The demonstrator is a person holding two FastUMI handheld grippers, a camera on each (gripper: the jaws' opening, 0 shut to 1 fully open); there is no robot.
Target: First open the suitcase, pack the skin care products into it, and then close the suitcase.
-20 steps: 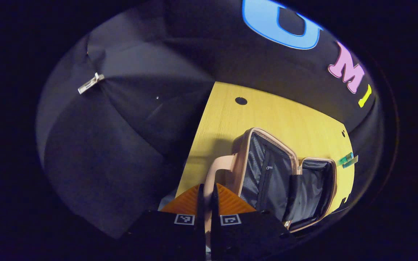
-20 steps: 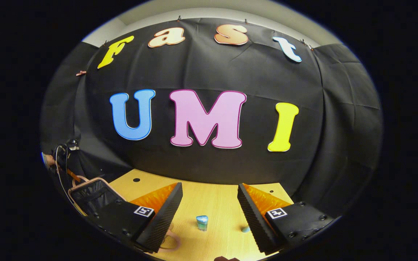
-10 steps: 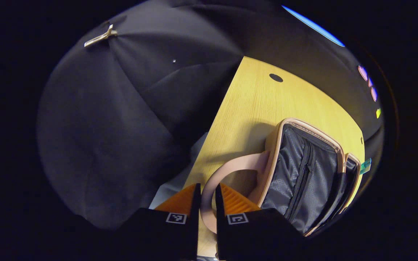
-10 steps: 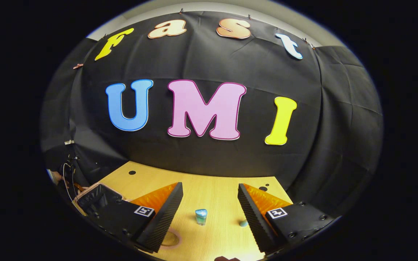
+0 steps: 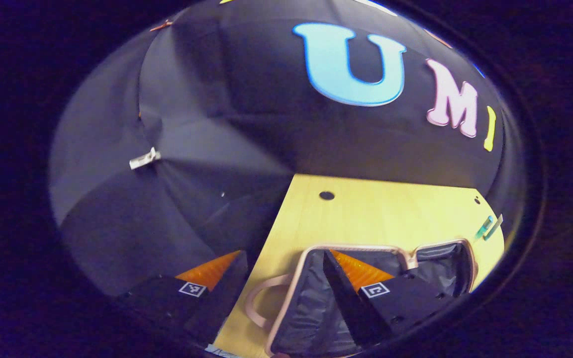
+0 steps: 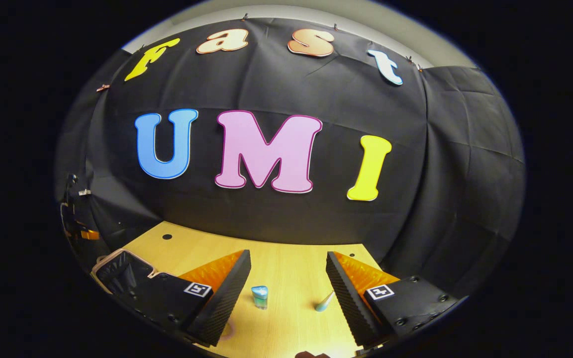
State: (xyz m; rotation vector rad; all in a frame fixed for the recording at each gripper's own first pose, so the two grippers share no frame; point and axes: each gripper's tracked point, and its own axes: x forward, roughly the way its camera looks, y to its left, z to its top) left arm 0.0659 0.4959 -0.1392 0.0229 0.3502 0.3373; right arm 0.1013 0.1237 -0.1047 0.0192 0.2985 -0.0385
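Since the pale pink suitcase with dark grey lining (image 5: 366, 298) lies open on the yellow wooden table (image 5: 366, 219), opening is judged done. Both the left gripper (image 5: 284, 286) and right gripper (image 6: 288, 288) are seen spread, empty. A blue-capped bottle (image 6: 259, 297) and teal tube (image 6: 324, 302) stand right of the suitcase, unpacked; closing remains.

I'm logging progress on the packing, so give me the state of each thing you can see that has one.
suitcase: open, lying flat, lining showing
left hand-held gripper: open, holding nothing
right hand-held gripper: open, holding nothing
blue bottle: upright on table, unpacked
small tube: lying on table, unpacked
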